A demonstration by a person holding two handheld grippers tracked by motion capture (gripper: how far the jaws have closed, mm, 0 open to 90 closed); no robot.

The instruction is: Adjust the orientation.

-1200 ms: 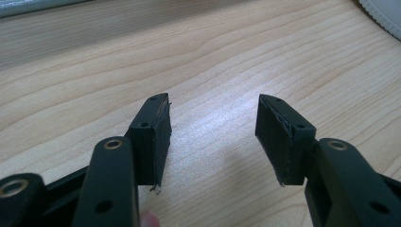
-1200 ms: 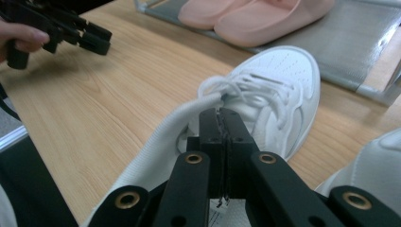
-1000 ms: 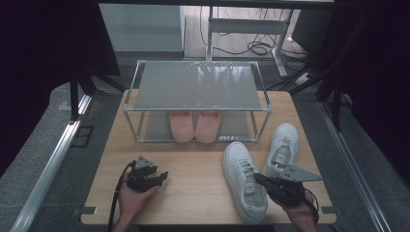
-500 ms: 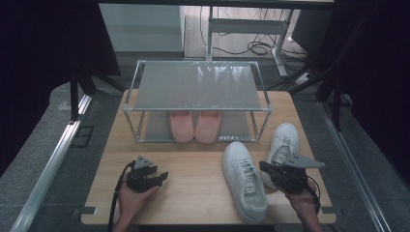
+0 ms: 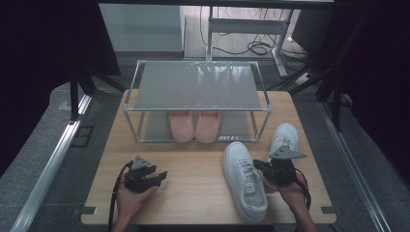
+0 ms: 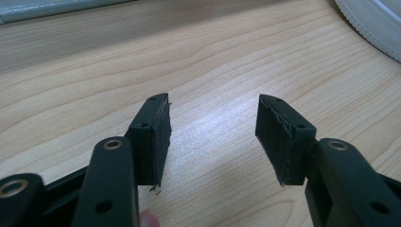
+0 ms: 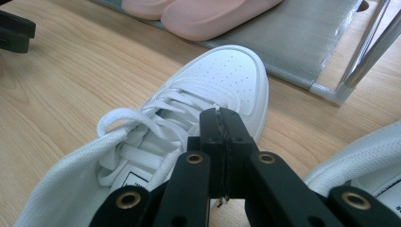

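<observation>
left hand-held gripper [image 5: 155, 176] — jaws apart, low over table [image 5: 193, 159] | right hand-held gripper [image 5: 259, 166] — together, above sneaker [image 5: 244, 180]

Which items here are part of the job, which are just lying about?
In the job:
- right tongs, shut, over the near white sneaker
- far white sneaker
- shoe rack

Lying about:
- pink slippers on the rack's lower shelf
- left tongs, open over bare table

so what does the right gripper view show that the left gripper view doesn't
Right gripper view alone: the right gripper with jaws shut, over the laces of the near white sneaker, plus the pink slippers on the rack's lower shelf and a second white sneaker at lower right. Left gripper view alone: the left gripper with jaws open over bare wood. Both share the wooden table and some white sneaker.
</observation>
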